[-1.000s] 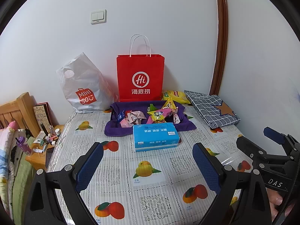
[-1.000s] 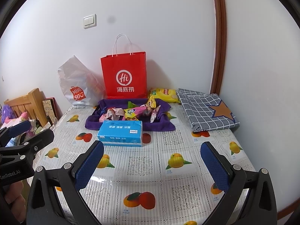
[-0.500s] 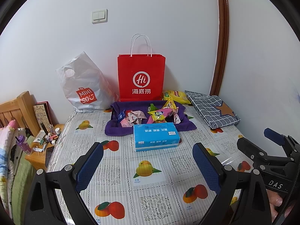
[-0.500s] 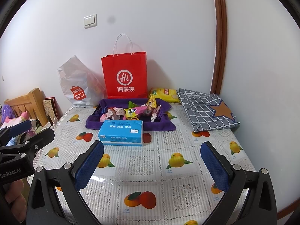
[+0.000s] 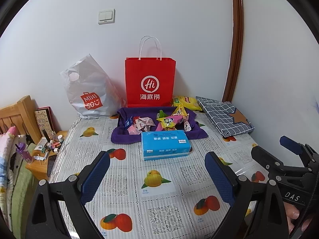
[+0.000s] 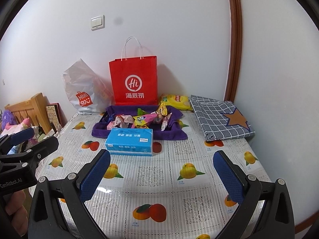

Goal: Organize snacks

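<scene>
Several wrapped snacks (image 5: 159, 120) (image 6: 141, 119) lie in a purple cloth-lined tray (image 5: 121, 137) (image 6: 171, 134) at the back of the table. A yellow snack bag (image 5: 186, 102) (image 6: 176, 100) lies behind it on the right. A blue tissue pack (image 5: 164, 144) (image 6: 130, 141) lies in front of the tray. My left gripper (image 5: 157, 177) is open and empty, low over the near table. My right gripper (image 6: 161, 175) is open and empty, likewise well short of the tissue pack.
A red paper bag (image 5: 150, 81) (image 6: 133, 81) and a white plastic bag (image 5: 89, 91) (image 6: 83, 91) stand against the wall. A folded checked cloth (image 5: 225, 117) (image 6: 221, 117) lies at the right. A cluttered nightstand (image 5: 46, 153) and bed are left of the fruit-print tablecloth (image 5: 159, 199).
Both views have shifted very slightly; the objects have not moved and both grippers stay open.
</scene>
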Tool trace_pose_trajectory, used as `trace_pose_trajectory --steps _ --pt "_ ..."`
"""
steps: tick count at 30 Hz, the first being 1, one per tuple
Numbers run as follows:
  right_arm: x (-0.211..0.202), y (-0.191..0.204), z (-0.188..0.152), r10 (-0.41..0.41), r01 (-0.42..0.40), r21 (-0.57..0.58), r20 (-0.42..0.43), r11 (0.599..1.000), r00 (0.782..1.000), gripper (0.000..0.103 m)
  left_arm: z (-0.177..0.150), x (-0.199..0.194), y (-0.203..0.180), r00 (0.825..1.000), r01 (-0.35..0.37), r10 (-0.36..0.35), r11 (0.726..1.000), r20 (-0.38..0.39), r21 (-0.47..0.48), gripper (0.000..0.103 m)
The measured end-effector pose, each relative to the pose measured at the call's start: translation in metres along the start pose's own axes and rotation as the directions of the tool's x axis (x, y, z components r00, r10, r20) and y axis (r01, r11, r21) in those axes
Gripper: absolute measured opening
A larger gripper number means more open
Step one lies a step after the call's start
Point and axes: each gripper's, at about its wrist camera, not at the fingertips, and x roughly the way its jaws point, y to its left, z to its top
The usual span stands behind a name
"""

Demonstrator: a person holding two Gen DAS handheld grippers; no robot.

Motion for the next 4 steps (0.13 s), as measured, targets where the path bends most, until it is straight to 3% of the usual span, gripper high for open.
trace_pose_trajectory --steps 4 --pt "-0.0015 0.0023 0.0016 0.002 -0.002 -0.013 0.004 1.000 1.000 0.102 -0.0019 -0.0005 -0.0016 1.000 -0.018 0.018 1.000 0.008 0.002 0.096"
